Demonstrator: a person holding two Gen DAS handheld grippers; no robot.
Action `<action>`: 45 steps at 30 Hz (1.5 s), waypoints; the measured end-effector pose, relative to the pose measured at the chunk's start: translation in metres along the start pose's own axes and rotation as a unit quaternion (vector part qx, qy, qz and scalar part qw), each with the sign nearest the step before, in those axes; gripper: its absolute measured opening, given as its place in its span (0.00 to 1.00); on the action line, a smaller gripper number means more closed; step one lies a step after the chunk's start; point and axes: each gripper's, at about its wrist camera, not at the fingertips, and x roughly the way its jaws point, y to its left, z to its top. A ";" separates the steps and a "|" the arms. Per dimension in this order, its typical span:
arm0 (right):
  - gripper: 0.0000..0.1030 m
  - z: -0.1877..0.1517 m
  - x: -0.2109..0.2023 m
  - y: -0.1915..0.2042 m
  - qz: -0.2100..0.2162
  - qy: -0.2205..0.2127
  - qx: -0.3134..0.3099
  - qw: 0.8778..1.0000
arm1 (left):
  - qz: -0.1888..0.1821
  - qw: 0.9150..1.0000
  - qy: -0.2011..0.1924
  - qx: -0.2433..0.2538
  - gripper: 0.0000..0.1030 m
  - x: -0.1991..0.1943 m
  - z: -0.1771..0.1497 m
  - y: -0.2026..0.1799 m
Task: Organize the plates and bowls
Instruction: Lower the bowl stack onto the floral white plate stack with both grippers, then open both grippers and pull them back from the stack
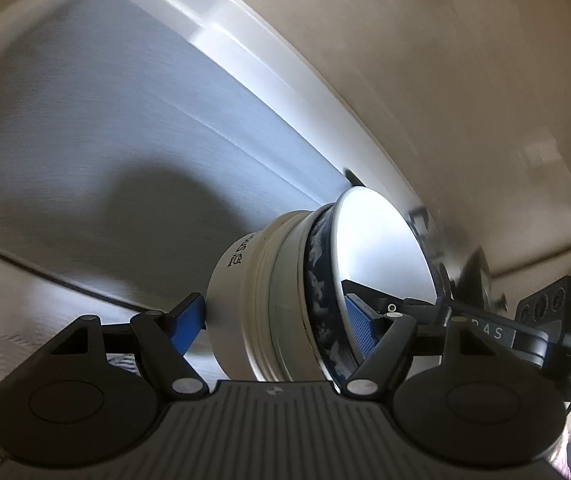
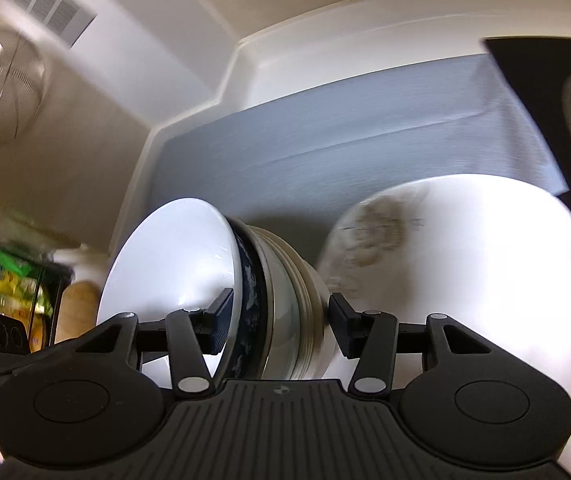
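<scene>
The stack of nested bowls (image 1: 305, 300) hangs tipped on its side above the grey mat (image 1: 105, 140), axis running crosswise between both tongs, the left gripper (image 1: 281, 320) and the right gripper (image 2: 277, 320) each clamped across it from opposite sides.

Home kitchen: mesh strainer (image 2: 3, 88), bowls (image 2: 221, 280), pantry packets (image 2: 9, 284).

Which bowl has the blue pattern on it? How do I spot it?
Find the grey mat in the white tray. Above it, both grippers hold a stack of bowls tipped sideways. The patterned bowl is the innermost, its navy band with pale blotches showing; the others look plain white.
</scene>
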 end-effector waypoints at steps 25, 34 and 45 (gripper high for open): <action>0.44 -0.020 -0.038 -0.115 -0.059 -0.047 0.141 0.987 | 0.022 0.986 0.095 0.137 0.76 0.115 -0.006 -0.083; 0.56 -0.024 -0.046 -0.104 -0.062 -0.073 0.103 0.990 | 0.093 0.971 0.044 0.216 1.00 0.078 -0.013 -0.109; 0.89 -0.072 -0.095 -0.051 -0.135 -0.160 0.009 0.978 | 0.214 0.936 -0.027 0.277 1.00 0.006 -0.051 -0.120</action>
